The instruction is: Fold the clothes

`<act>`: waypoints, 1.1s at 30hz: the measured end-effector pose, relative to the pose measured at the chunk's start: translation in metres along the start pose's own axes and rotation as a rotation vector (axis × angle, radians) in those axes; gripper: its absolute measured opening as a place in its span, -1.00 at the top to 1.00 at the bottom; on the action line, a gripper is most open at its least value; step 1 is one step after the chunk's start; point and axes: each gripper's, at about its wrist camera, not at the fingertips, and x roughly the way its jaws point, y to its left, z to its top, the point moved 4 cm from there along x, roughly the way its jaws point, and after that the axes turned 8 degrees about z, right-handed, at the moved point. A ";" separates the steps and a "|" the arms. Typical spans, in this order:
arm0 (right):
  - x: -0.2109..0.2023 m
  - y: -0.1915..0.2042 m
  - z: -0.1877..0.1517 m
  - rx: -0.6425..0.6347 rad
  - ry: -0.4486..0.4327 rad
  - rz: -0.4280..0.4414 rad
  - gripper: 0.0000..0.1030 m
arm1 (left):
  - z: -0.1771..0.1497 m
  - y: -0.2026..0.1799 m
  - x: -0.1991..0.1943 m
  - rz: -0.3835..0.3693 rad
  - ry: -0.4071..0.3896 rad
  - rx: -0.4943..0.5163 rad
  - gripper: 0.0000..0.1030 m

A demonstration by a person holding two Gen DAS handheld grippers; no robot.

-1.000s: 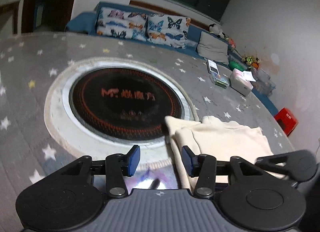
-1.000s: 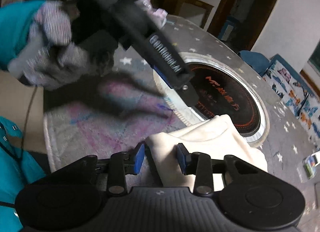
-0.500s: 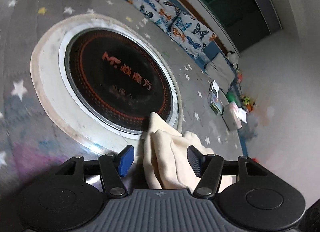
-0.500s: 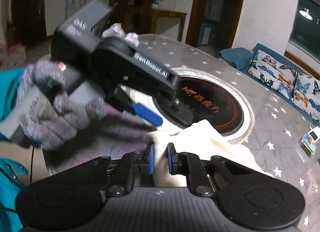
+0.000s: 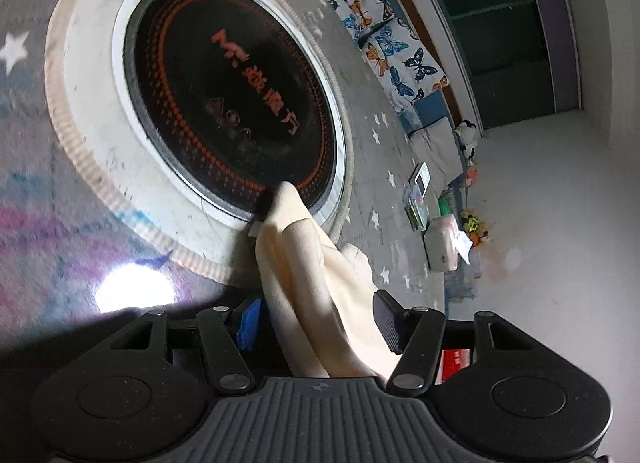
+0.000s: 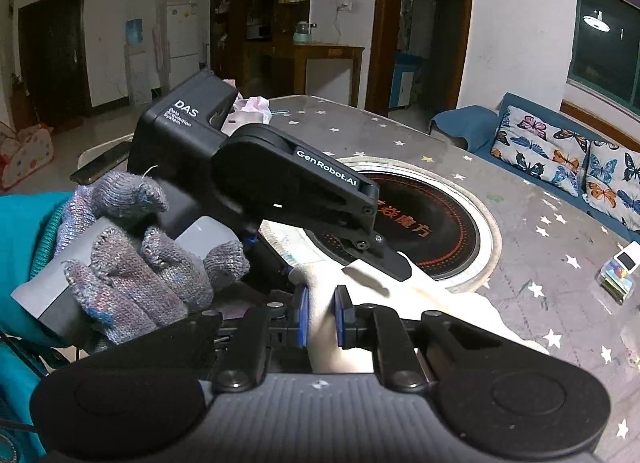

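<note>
Two grippers meet at one cream garment near the table's near edge. In the right wrist view, the right gripper has its blue-padded jaws pinched onto a fold of the cream cloth, which runs from between the pads away to the right across the table. Just beside it, a hand in a grey knitted glove with a teal sleeve grips the handle of the left gripper, whose black body reaches over the same fold. In the left wrist view its jaws stand spread, the garment passing between the two pads without either visibly pressing it. From there the garment's long axis runs away from the camera, narrowing to a tip that touches the rim of the round black induction cooktop set into the table. The grey star-patterned tablecloth spreads beyond. Farther off stand a white tissue box and butterfly-print cushions on a blue sofa.
</note>
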 end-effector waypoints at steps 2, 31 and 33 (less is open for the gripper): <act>0.002 0.000 -0.001 0.003 0.001 0.004 0.77 | -0.001 0.001 0.001 -0.009 0.006 -0.011 0.06; -0.088 -0.139 -0.094 0.515 -0.047 -0.422 0.59 | -0.004 -0.014 0.007 0.059 -0.055 0.181 0.68; -0.089 -0.147 -0.103 0.555 -0.056 -0.435 0.59 | -0.005 -0.015 0.007 0.066 -0.059 0.198 0.68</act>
